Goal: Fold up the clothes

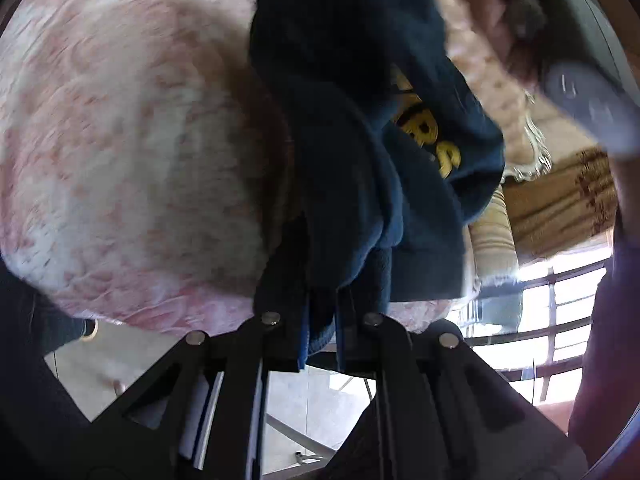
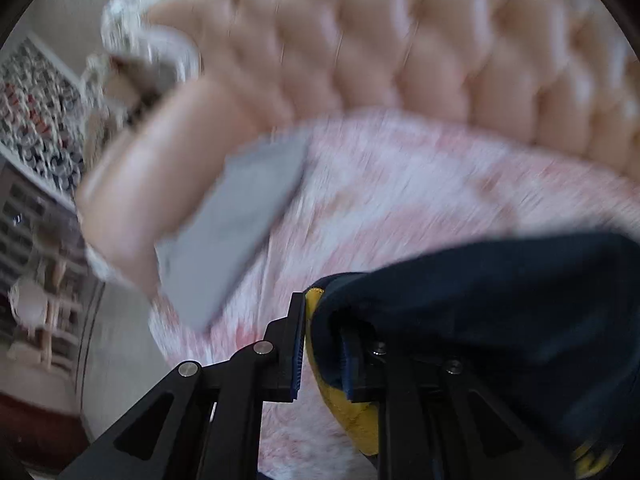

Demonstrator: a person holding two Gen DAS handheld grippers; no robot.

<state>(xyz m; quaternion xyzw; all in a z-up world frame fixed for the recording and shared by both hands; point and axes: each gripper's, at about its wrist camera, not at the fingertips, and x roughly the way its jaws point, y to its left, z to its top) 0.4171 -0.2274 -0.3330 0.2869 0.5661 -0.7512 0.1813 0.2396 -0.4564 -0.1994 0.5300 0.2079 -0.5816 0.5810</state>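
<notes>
The left gripper [image 1: 320, 344] is pinched on a bunched edge of the navy garment [image 1: 352, 128], which hangs over the pink patterned cover [image 1: 120, 140], probably so it can be spread there. The right gripper [image 2: 322, 354] has navy and yellow cloth between its slightly parted jaws; whether the pads press cannot be told. A grey folded piece [image 2: 236, 232] lies on the cover, left of the garment. No container shows

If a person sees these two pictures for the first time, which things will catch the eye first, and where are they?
First the dark blue garment with yellow letters, bunched in the middle of the left wrist view and pinched in the left gripper. Behind it spreads a pink and white patterned cover. In the right wrist view, a tufted peach headboard fills the top, and the right gripper has the garment's yellow-lined edge between its fingers.
</notes>
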